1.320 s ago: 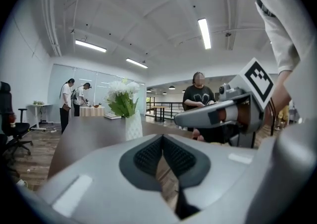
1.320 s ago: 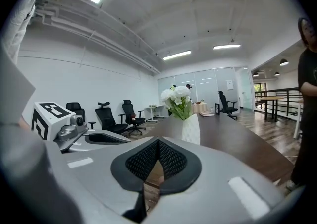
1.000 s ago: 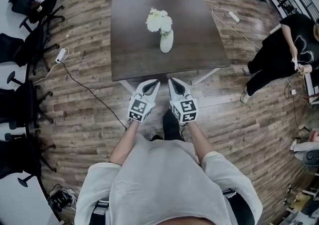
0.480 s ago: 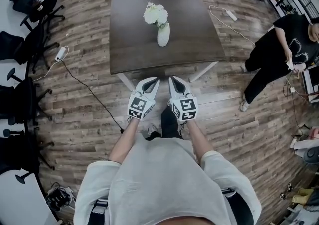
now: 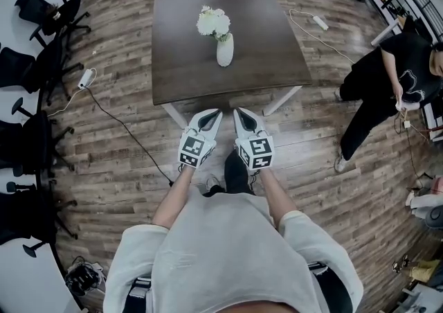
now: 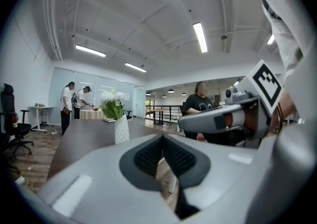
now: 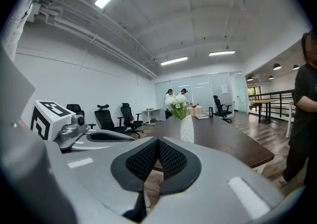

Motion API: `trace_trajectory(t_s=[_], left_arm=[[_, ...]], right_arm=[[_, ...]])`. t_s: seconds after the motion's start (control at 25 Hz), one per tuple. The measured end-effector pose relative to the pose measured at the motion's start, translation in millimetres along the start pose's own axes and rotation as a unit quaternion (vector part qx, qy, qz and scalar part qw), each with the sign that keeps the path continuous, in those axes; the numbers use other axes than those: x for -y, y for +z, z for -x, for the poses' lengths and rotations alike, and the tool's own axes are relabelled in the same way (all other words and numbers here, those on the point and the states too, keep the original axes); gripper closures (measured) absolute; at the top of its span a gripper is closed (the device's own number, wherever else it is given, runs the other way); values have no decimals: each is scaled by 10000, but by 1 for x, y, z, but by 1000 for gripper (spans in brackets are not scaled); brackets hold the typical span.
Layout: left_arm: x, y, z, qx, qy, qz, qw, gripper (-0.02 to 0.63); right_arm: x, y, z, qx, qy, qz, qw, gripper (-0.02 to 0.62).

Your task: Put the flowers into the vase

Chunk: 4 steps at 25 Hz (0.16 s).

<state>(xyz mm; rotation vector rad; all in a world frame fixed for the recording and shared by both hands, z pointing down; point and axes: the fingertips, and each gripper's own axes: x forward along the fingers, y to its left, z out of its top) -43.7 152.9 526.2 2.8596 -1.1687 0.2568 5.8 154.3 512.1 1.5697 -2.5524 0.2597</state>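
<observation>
Left gripper (image 5: 212, 116) and right gripper (image 5: 242, 113): jaws fully together on both, nothing between them. They are held side by side over the wood floor (image 5: 124, 159), just short of the near edge of the dark table (image 5: 270, 62). White flowers (image 5: 213, 22) sit in the white vase (image 5: 225, 50), upright near the table's middle and well apart from both grippers. A person in black (image 5: 387, 90) stands off the table's right side.

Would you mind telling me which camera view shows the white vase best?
The head view: the vase stands whole on the table, seen from above with the flowers in it. Both gripper views show it side-on, small and far off.
</observation>
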Motion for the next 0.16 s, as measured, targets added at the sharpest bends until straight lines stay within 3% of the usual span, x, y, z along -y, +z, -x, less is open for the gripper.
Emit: trace_trajectory(t_s=[0.16], left_arm=[[2,0,0,-1,1,2,10000,595]], right_arm=[[1,0,2,-13,-12,10,10000,600]])
